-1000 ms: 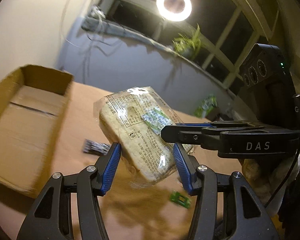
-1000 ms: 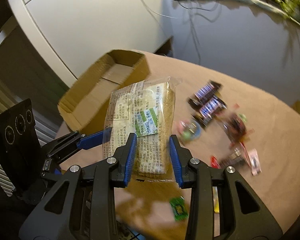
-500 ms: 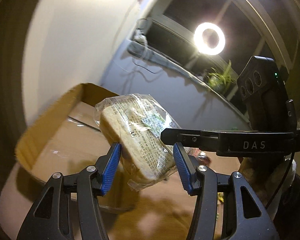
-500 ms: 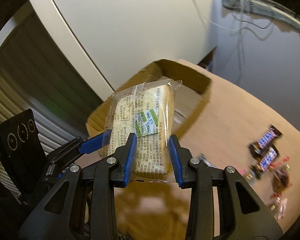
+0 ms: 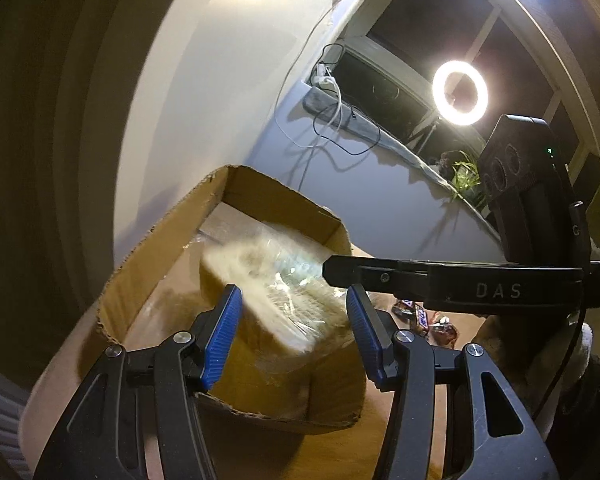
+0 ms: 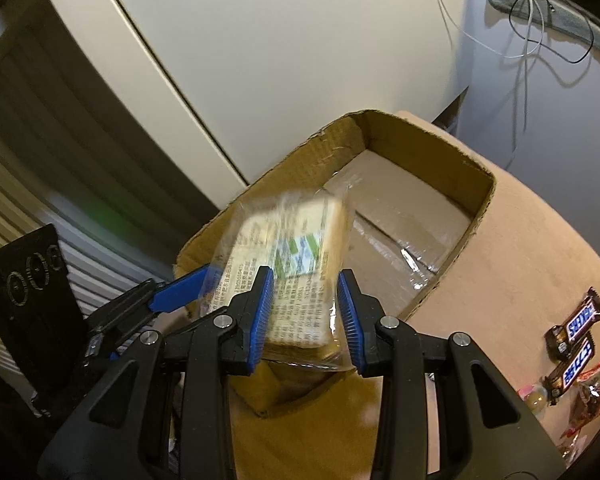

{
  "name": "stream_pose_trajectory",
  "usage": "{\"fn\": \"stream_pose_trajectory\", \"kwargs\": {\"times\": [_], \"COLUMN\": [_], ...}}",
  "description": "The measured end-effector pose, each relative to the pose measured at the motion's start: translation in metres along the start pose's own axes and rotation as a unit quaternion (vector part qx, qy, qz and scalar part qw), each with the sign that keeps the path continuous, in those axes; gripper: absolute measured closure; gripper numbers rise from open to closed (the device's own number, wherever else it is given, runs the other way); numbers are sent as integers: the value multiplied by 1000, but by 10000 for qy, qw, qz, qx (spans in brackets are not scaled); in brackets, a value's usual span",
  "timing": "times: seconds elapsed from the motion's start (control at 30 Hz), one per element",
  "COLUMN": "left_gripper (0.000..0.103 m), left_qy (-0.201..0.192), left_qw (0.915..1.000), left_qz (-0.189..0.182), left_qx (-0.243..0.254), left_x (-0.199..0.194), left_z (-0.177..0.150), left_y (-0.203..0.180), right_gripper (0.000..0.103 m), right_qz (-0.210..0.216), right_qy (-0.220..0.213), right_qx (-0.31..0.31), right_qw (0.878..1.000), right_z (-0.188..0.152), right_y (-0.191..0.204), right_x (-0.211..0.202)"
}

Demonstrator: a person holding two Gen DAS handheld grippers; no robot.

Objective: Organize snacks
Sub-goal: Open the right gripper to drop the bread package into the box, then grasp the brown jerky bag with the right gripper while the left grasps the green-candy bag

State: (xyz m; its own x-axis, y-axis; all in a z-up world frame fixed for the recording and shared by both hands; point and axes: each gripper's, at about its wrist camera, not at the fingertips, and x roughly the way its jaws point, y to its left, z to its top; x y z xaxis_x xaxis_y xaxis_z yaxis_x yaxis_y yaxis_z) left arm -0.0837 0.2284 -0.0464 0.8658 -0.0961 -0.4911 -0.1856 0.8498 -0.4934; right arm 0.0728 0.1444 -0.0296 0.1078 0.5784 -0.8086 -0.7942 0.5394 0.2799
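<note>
From the left wrist view, the left tool (image 5: 294, 330) stands wide apart, nothing between its blue pads, while the blurred bread packet (image 5: 268, 280) hangs over the open cardboard box (image 5: 148, 264) on the tabletop (image 5: 420, 432); the right tool (image 5: 332, 270) reaches in from the side at the packet's edge. From the right wrist view, the right tool (image 6: 305, 314) is parted, gaps showing either side of the blurred packet (image 6: 296, 276) over the box (image 6: 440, 168). Chocolate bars (image 6: 576, 332) lie well apart on the tabletop (image 6: 512, 248).
</note>
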Motion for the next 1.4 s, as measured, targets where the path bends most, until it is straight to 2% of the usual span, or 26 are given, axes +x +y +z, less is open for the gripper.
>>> {"fn": "stream_pose_trajectory", "kwargs": {"times": [0.17,0.23,0.3,0.57,0.73,0.9,1.27,1.4], "left_gripper": [50,50,50,50,50,50,50,50], "left_qy": [-130,-151,-157,-42,96,344,1000,1234], "left_qw": [9998,9998,9998,9992,9979,9949,9830,9771], "left_qz": [101,89,56,-132,-282,-430,-553,-520], "left_qx": [94,75,91,368,577,841,1437,1656], "left_x": [-6,-7,-6,5,15,29,70,87], "left_z": [0,1,2,-1,-6,-16,-47,-60], "left_y": [-3,-4,-8,-37,-60,-86,-138,-151], "right_gripper": [65,49,41,40,32,29,29,29], "right_qz": [-187,-281,-354,-737,-1074,-1376,-2028,-2028], "right_qy": [-108,-183,-272,-484,-652,-667,-409,-313], "right_qx": [30,38,64,273,425,567,963,1189], "right_qw": [9998,9994,9990,9957,9912,9866,9736,9715], "right_z": [-2,-3,-5,-29,-52,-77,-150,-172], "right_y": [-6,-9,-14,-46,-71,-100,-156,-176], "right_x": [-8,-13,-21,-58,-85,-111,-149,-152]}}
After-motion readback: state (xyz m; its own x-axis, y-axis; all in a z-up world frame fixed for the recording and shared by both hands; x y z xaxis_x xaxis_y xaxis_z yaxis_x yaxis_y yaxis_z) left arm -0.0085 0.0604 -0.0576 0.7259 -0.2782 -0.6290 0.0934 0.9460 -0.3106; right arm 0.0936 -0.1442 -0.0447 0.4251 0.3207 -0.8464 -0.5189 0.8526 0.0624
